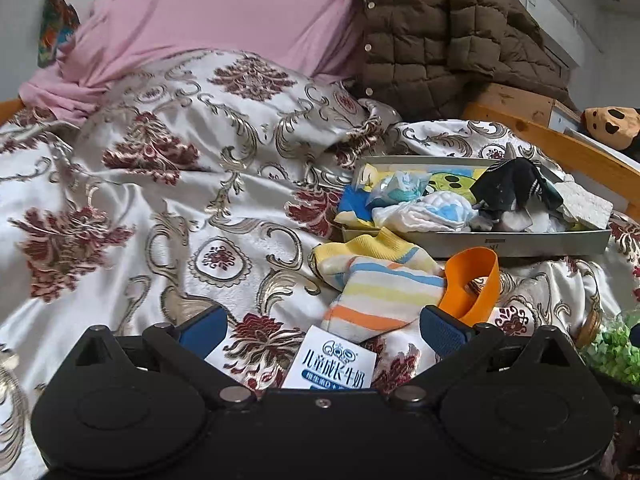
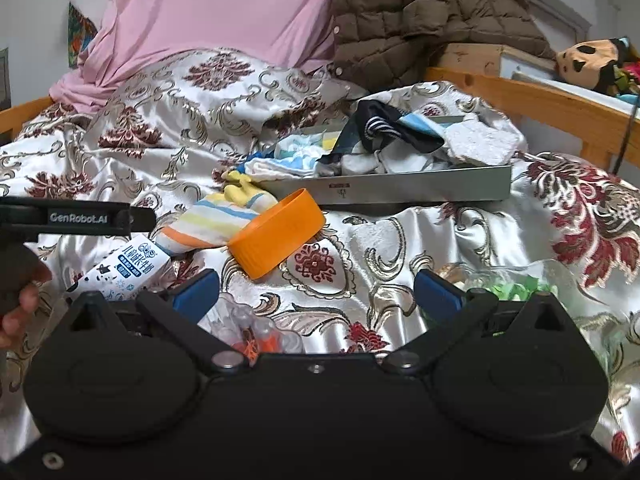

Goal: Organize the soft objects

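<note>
Left wrist view showed the left gripper (image 1: 322, 330) spread wide, empty, near a striped sock (image 1: 376, 292) and milk carton (image 1: 330, 364). Right gripper (image 2: 316, 292) likewise gaped empty, the orange band (image 2: 278, 238) lying just beyond.

Wooden bed frame (image 2: 532, 96) along the right, floral satin bedspread (image 1: 160, 208) across the bed, pale wall (image 2: 36, 8) far left with colourful pictures (image 1: 56, 28), soft daylight

Tray (image 2: 420, 190) sits on the bed (image 2: 160, 152), socks piled in it. Before the tray: ring (image 2: 276, 236); striped sock (image 2: 208, 224) left of the ring, touching it; milk carton (image 2: 124, 270) nearer still, left. Jacket (image 2: 420, 20) and pillow (image 2: 216, 8) behind the tray.
</note>
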Motion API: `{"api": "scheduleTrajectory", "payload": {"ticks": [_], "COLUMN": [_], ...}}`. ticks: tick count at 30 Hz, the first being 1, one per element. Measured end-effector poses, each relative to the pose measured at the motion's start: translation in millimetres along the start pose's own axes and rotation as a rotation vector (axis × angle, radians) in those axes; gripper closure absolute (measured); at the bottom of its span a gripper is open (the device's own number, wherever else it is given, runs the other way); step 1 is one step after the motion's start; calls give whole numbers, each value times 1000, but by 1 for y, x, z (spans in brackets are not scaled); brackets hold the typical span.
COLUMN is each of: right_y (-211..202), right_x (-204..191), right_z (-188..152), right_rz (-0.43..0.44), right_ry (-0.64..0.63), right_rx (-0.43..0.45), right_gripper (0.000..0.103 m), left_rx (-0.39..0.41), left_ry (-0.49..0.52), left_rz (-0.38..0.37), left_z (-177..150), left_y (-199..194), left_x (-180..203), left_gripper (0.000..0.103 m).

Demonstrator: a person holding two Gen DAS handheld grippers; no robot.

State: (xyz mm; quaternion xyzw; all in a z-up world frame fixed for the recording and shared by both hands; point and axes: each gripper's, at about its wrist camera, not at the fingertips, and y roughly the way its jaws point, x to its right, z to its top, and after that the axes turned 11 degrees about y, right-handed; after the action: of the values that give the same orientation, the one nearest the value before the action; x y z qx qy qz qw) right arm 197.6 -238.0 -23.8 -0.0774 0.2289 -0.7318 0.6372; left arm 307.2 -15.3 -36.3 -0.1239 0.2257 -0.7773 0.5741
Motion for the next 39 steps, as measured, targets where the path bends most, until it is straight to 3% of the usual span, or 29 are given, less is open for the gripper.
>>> {"api": "scheduleTrajectory", "payload": {"ticks": [8,15,19,26,30,35,37,39], "right_y": [17,51,81,127,144,158,161,164], "right_x": [-10,-28,-48,-81,-88,-99,-103,-107], "right_z": [18,37,47,46,44,38,37,34], "right_rz": [-4,-33,-16,-28,-43,-31,-21,-12], "right_ry": [-69,-131,-182,-335,-368,-428,-448,-472], "right_rx": [-26,-83,-173,-297,-321,-335,-338,-350], "right_gripper": [1,1,18,28,37,41,49,55], "left_rx": [10,-35,-75,-105,-118,-111,-113,-112], "left_ry": [-14,-133,-167,-277,-290,-274,-259,-235], "left_rz": [-76,-176,-232,-341,-379,-429,-441,-443], "left_z": [8,8,5,-3,-8,-5,-5,-4], "left_y": [26,52,66,88,100,103,103,103], "left_x": [-8,-27,-36,-54,-56,-55,-53,-50], "left_gripper": [3,19,25,34,51,72,82,85]}}
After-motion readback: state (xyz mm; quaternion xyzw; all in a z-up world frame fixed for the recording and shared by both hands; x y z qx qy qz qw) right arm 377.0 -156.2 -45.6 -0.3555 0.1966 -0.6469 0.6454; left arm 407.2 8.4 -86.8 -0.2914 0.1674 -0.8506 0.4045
